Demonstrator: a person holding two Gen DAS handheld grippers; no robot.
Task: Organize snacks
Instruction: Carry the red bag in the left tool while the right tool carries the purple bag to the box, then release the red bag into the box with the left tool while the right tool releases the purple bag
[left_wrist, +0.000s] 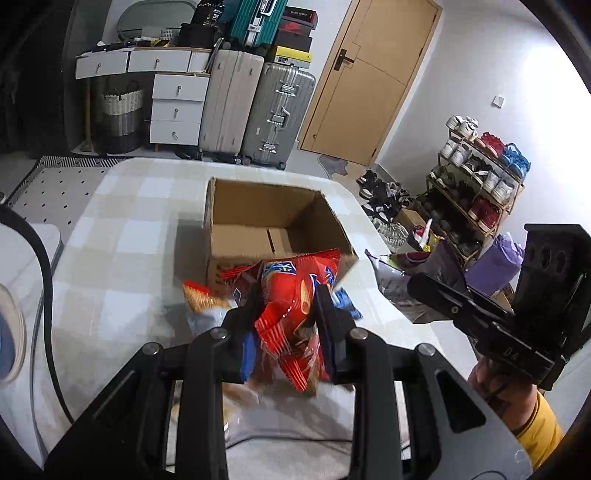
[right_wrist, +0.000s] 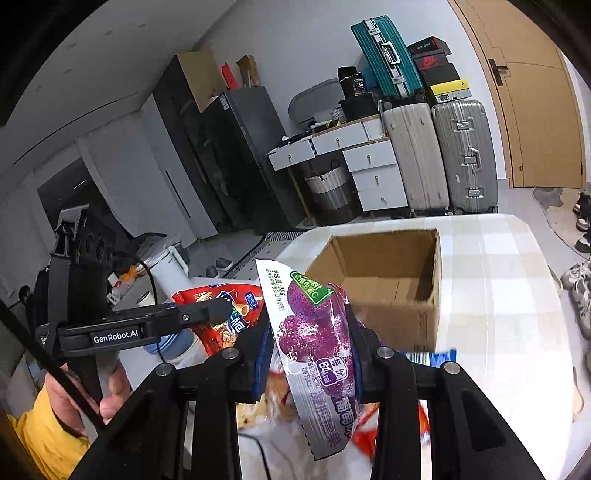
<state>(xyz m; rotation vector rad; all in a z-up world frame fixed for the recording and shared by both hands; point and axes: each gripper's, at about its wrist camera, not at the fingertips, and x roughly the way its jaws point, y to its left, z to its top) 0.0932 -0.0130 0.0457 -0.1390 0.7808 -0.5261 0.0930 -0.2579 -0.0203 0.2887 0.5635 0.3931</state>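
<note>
**A:** Snacks first: where are they? The left gripper (left_wrist: 286, 314) is pinching a red crinkled snack bag (left_wrist: 291, 306), lifted above the checked tablecloth (left_wrist: 122, 236). The right gripper (right_wrist: 310, 339) is clamped on a purple-and-silver grape jelly pouch (right_wrist: 314, 332), also in the air.

**B:** What worries you closest in?

**A:** The red bag is caught only in its crumpled middle. Glossy film can creep out from between the pads, I'd judge, and the loose bottom hangs free. The pouch is held across its width with a long tail below the jaws, so it could swing or twist.

**B:** And just beyond?

**A:** More packets (left_wrist: 199, 299) lie on the cloth beneath the left gripper. A dangling bag could drag one off the pile. The two grippers are also near each other; each shows in the other's view, so a careless sweep could knock them together.

**B:** Farther out?

**A:** The open cardboard box (left_wrist: 273, 218) looks empty and light. Its near wall stands between the grippers and the opening. A low approach could catch a bag on that rim, or shove the box across the smooth cloth toward the table's far edge.
</note>
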